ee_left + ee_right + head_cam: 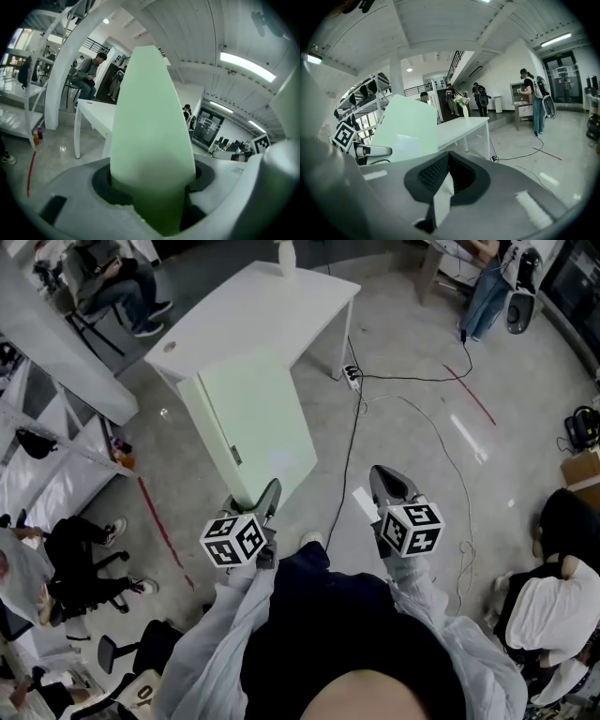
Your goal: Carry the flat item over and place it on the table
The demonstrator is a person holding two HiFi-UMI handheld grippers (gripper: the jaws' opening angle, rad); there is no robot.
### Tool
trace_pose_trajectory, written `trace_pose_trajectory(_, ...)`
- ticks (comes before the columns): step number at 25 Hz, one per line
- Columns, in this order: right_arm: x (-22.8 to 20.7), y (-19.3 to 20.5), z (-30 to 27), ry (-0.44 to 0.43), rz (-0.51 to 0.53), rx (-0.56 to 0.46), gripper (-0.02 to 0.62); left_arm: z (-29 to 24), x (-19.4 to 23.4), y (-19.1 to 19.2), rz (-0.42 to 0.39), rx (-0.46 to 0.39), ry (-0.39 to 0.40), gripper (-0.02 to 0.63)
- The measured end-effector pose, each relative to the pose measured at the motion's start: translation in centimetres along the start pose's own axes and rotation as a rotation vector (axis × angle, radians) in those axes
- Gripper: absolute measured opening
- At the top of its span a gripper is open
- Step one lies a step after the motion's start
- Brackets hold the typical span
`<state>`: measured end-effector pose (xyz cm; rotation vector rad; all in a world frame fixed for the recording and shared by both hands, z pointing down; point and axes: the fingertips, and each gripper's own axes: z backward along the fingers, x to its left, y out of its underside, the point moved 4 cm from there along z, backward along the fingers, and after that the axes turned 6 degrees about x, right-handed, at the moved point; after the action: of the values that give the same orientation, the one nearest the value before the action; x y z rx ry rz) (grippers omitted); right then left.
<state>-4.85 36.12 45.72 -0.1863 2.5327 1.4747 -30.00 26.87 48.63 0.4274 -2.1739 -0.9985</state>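
green panel (150, 117) clamped between left gripper (152, 183) fingers (61, 187) | right gripper (449, 173) pinches slip (442, 197) (white)

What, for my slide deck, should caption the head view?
Left gripper holding a pale green flat panel, white rectangular table ahead.

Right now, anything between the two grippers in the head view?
Nothing at their height. In the head view, the gap between left gripper and right gripper shows only floor below, crossed by a black cable, plus a shoe tip.
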Motion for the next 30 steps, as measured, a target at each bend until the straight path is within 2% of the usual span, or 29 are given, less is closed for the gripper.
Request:
trace_pose_trajectory(8, -0.9, -2.1, -4.6, -0.001, -0.009, 0.002, 0.009, -3.4, 1.7, -2.9, -0.019, 0.005, 0.022, 0.275)
trace_pose_trajectory(16, -1.0, -1.5, -6.3, 0.005, -0.036, 0.045, 0.009, -4.3, 3.1, -2.2, 0.022, 0.056, 0.020, 0.275)
trace_pose_trajectory(22, -1.6, -1.1, -7.8, 0.011, -0.043, 0.073, 0.009, -5.7, 3.6, -2.3, 0.014, 0.070, 0.025, 0.275)
trace_pose_trajectory(30, -3.4, -4.9, -12.4, -0.034, -0.002, 0.074, 0.009, -9.5, 3.8, -5.4, 0.034, 0.045, 0.027, 0.276)
